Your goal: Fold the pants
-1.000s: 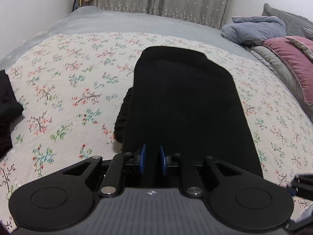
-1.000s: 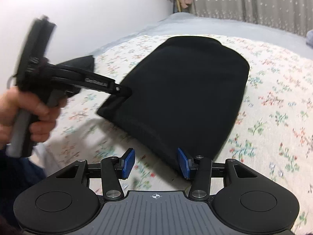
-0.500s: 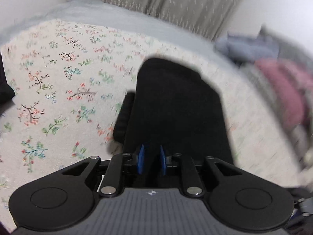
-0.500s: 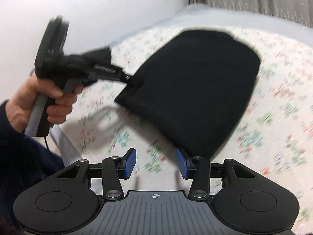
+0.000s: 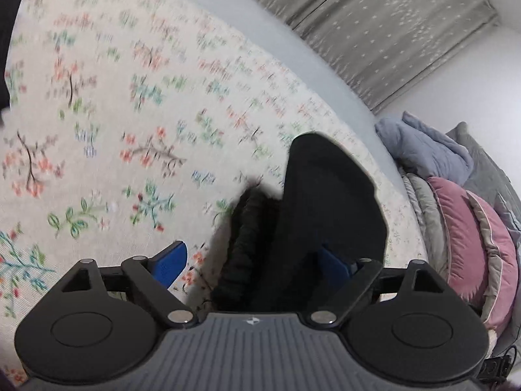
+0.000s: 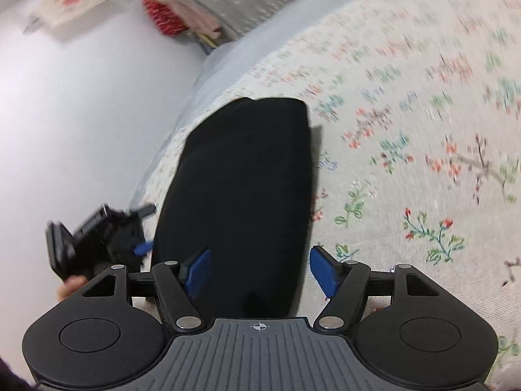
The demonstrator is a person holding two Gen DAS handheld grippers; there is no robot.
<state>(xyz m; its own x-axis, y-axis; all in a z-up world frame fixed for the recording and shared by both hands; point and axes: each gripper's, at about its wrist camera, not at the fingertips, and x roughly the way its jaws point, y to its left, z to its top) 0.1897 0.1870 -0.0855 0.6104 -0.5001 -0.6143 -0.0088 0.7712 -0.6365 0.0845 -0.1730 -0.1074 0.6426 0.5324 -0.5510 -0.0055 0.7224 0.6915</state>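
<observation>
The black pants (image 5: 325, 208) lie folded into a compact oblong on the floral bedspread; they also show in the right wrist view (image 6: 244, 189). My left gripper (image 5: 257, 260) is open, its blue pads spread on either side of the near end with the ribbed waistband (image 5: 244, 241) between them. My right gripper (image 6: 260, 270) is open at the other short end, with the pants' edge between its pads. The left gripper (image 6: 97, 238) shows at the pants' left side in the right wrist view.
The floral bedspread (image 5: 114, 150) covers the bed. Pink and grey pillows (image 5: 465, 241) and a blue-grey blanket (image 5: 423, 153) are piled at the right. A curtain (image 5: 374, 26) hangs behind. A white wall (image 6: 81, 104) runs along the bed's edge. Dark fabric (image 5: 8, 32) lies at far left.
My left gripper has opened and let go of the pants. Both grippers have swung round and dropped close to the pants' ends; the pants now lie folded shorter.
</observation>
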